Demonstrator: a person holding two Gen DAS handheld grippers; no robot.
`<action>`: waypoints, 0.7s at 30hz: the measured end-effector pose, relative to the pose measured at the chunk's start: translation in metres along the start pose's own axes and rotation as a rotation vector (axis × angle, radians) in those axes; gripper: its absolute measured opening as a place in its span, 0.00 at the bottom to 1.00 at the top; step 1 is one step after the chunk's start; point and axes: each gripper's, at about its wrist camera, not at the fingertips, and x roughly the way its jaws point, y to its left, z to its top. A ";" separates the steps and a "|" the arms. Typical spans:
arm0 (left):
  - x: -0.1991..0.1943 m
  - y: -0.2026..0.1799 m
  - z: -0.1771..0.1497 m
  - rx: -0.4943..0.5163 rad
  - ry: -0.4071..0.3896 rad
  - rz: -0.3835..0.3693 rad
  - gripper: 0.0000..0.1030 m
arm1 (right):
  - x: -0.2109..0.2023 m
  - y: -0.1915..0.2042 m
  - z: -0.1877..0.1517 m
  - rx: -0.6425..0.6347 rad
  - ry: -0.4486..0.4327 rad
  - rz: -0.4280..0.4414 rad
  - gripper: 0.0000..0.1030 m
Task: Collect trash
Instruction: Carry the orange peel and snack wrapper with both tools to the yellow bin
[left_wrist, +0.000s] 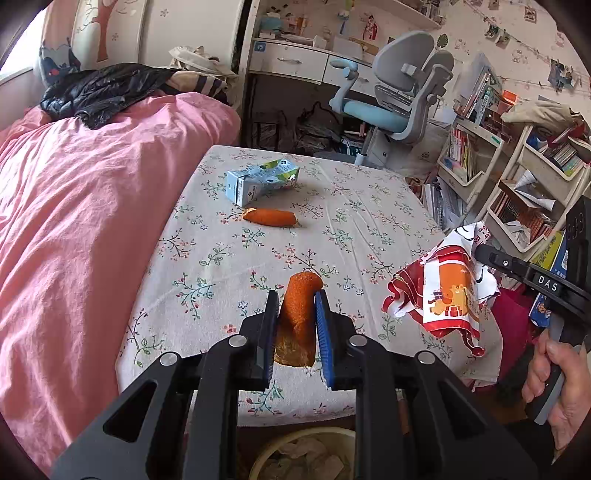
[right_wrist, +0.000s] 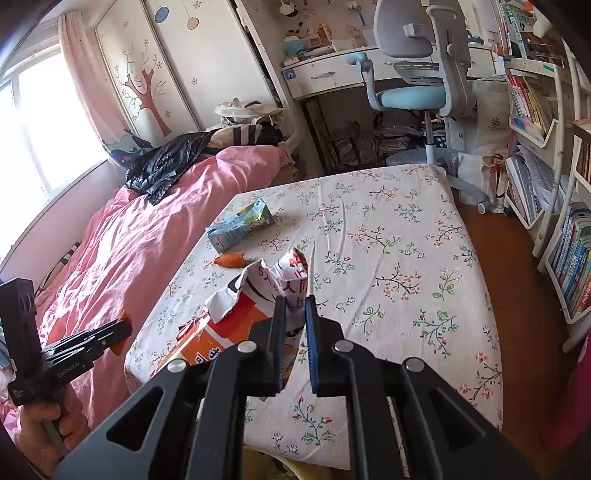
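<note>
The left claw (left_wrist: 295, 314) squeezes a soft, bumpy orange peel (left_wrist: 299, 295) around its middle. The right claw (right_wrist: 295, 314) pinches a light, crinkly red-and-white plastic wrapper (right_wrist: 236, 317) by its torn edge; it could slip.

Two carrot pieces show: one (left_wrist: 270, 216) lying near the middle of the floral-clothed surface (left_wrist: 369, 221), one (left_wrist: 300, 314) held up in the left tongs (left_wrist: 296, 306). One blue drink carton (left_wrist: 260, 180) lies toward the far left corner. One torn red-and-white wrapper (right_wrist: 236, 317) hangs from the right tongs (right_wrist: 295, 306), and one bin (left_wrist: 266, 448) sits below the near edge.
</note>
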 end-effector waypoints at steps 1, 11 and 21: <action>-0.001 -0.001 -0.001 0.002 0.000 0.000 0.19 | -0.001 0.001 -0.001 -0.001 0.000 0.001 0.11; -0.010 -0.002 -0.021 -0.002 0.010 0.006 0.19 | -0.017 0.021 -0.024 -0.063 0.012 0.012 0.11; -0.026 0.003 -0.040 -0.021 0.009 -0.004 0.18 | -0.025 0.055 -0.059 -0.159 0.054 0.036 0.11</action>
